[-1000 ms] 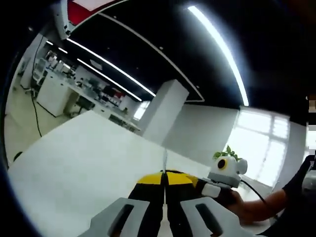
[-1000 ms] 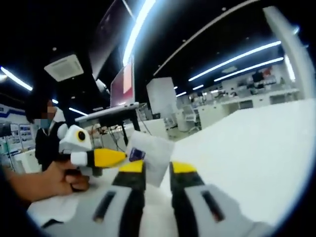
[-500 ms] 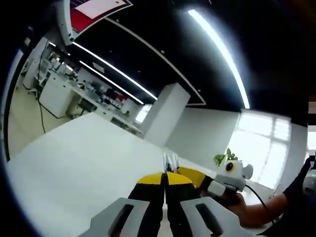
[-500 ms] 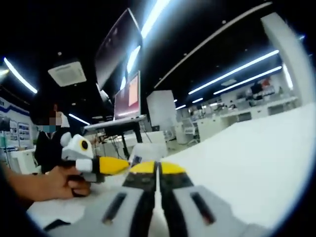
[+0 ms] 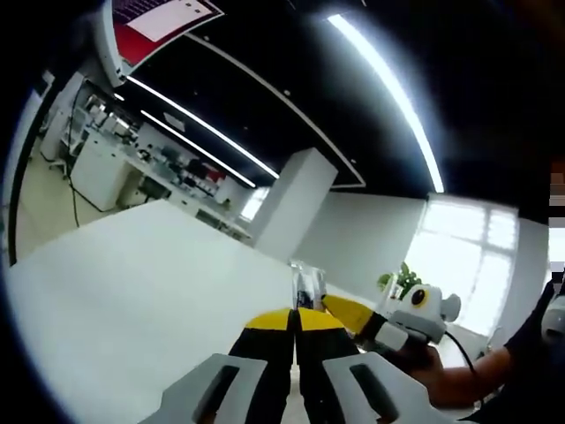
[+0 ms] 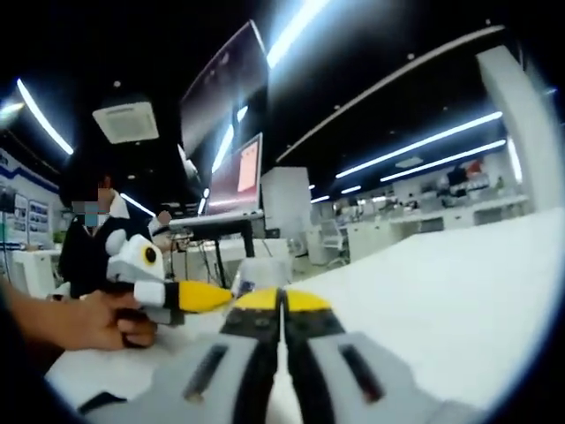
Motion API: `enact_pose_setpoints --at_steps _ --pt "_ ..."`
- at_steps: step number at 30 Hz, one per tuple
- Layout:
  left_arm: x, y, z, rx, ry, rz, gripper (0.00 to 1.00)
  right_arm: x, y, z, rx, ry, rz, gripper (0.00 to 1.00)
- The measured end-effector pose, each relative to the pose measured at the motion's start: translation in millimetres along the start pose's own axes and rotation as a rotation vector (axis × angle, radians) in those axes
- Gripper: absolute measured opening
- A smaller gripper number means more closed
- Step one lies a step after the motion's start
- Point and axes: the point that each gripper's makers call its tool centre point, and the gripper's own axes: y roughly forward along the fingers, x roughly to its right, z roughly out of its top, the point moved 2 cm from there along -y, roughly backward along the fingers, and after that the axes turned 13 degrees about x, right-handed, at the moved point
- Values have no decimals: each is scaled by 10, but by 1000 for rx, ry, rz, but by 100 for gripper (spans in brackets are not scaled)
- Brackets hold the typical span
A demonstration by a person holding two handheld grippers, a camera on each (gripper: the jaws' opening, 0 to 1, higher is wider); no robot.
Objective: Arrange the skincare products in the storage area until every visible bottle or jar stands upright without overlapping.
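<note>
With both pairs of fingers pressed together, left gripper (image 5: 295, 318) and right gripper (image 6: 282, 300) flank a small bottle (image 5: 306, 284).

Wide white tabletop (image 5: 132, 291) lies open ahead and to the left in the left gripper view. 1 obstacle stands just beyond the closed jaws: a small clear upright bottle (image 5: 306, 284). The right gripper (image 5: 340, 309) crowds it from the right. In the right gripper view, the tabletop (image 6: 459, 283) to the right is open; the left gripper (image 6: 207, 297) blocks the left.
</note>
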Motion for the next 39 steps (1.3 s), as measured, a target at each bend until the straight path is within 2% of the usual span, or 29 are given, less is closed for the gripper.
enact_pose_setpoints --at_steps 17,34,39 --pt "493 56 -343 -36 -4 -40 0 21 -498 235 2 -91 -8 0" --pt "984 434 -810 -102 -30 -116 0 484 -1075 467 -12 -158 -99 0" --pt "992 589 -886 -122 -34 -127 0 682 -1227 530 -16 -168 -143 0"
